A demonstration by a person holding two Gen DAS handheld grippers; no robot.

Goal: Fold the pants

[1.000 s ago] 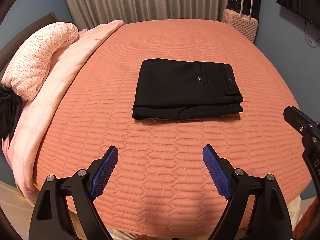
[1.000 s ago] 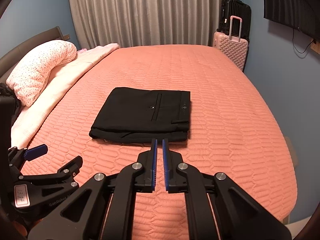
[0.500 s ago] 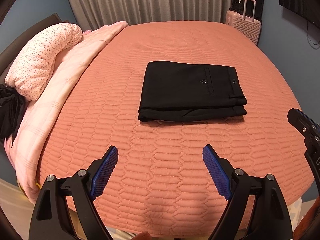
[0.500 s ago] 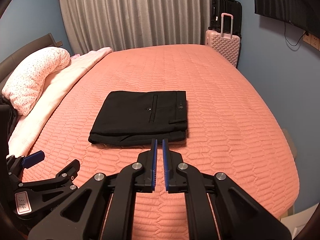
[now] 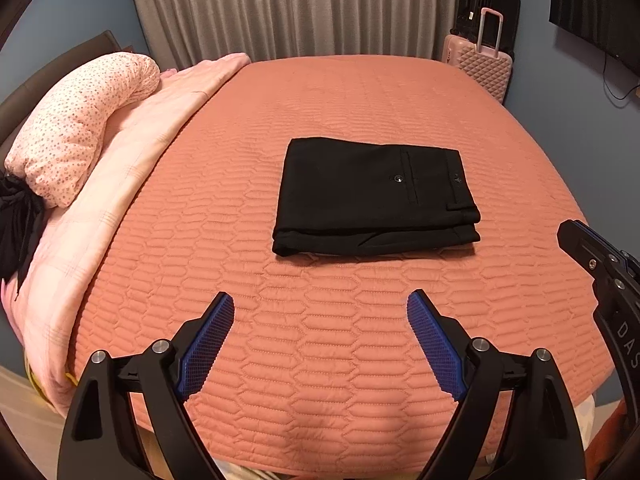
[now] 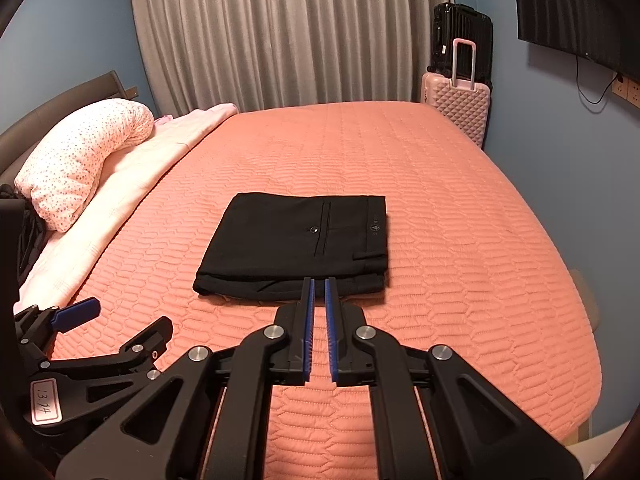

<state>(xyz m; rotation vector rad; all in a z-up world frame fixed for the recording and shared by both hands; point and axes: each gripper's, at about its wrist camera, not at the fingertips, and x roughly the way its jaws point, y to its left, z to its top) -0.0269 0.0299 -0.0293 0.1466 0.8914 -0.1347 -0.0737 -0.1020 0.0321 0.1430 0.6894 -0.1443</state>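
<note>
A: Pants (image 5: 376,196), black: folded to a compact rectangle, lying flat near the middle of the quilted orange bedspread (image 5: 360,92). Button pocket and waistband uppermost, waistband toward the right; stacked layers showing along the near edge.

B: Grippers?

A: Left gripper (image 5: 320,338): jaws spread wide, nothing between the blue pads, hovering above bare quilt short of the near edge of the stack. Right gripper (image 6: 319,330): pads almost together, holding nothing; seems likewise clear of the cloth, though tips overlap its near edge in the right wrist view.

B: Stage, by judgement?

A: Fold looks complete; remaining step likely a check or a withdrawal.

B: Method for doing that well?

A: Keep both tools lifted off the cloth while backing away, to avoid snagging the near layers. If tidying, press down flat with the closed right pads; no pinching, no dragging sideways. Slight unevenness at the near left corner; worth a light squaring only.

B: Surroundings?

A: Spotted pillow (image 6: 84,160) and pale blanket (image 5: 120,184) at left, well apart from the pants. Pink suitcase (image 6: 456,108) beyond the bed.
</note>
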